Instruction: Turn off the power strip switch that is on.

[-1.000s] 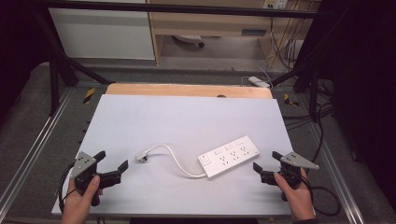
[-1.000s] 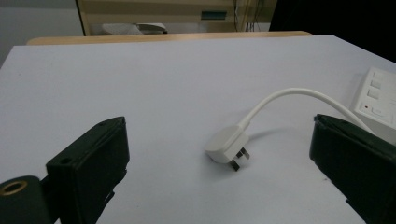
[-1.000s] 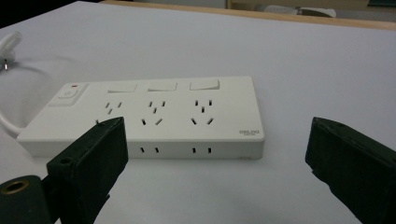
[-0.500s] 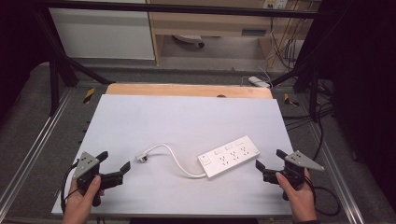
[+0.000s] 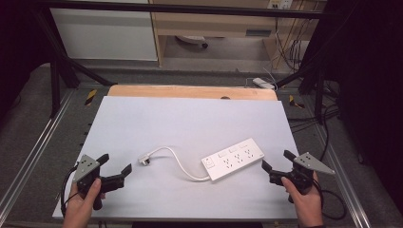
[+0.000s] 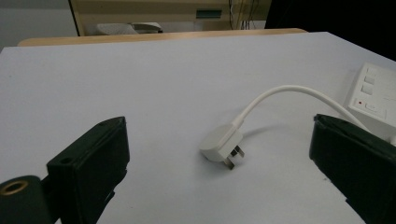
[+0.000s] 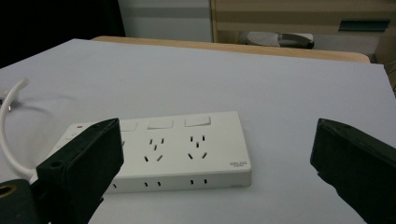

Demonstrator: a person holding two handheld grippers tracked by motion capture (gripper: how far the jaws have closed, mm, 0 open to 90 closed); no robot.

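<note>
Left gripper (image 5: 115, 164): near-left corner of surface (image 5: 190, 118), held in person's left hand (image 5: 83, 202); jaws spread wide, nothing between them, pointing twd the plug.
Right gripper (image 5: 274, 164): near-right edge of surface, in right hand (image 5: 304, 202); jaws also wide apart, released, aimed at the end of the power strip.
Power strip (image 5: 233, 160): white, lies flat on near-right part of surface, angled; just beside right gripper but not touching.
Plug (image 5: 145, 159): white, lies on its side near mid-surface, between left gripper and strip; apart from both grippers.
Cord (image 5: 176, 159): white, arches from plug round to the strip's near-left end.
High view extra: whole layout, both hands, grey plates on grippers, wooden strip (image 5: 190, 91) along far edge, cabinet (image 5: 214, 21) and loose cables (image 5: 285, 42) on floor beyond; second white strip (image 5: 263, 83) on floor past far-right corner.
Left gripper view extra: plug (image 6: 222, 143) pins visible, pointing twd the camera and right; cord (image 6: 289, 93) lifts off surface in an arc; strip corner (image 6: 373, 91) w/ red dot by a switch.
Right gripper view extra: strip (image 7: 177, 149) top w/ three switches, socket holes in rows, sm. maker's mark on near-right corner, too small to read; cord (image 7: 7, 126) loops at left.
In the way: nothing lies between either gripper and plug or strip.
</note>
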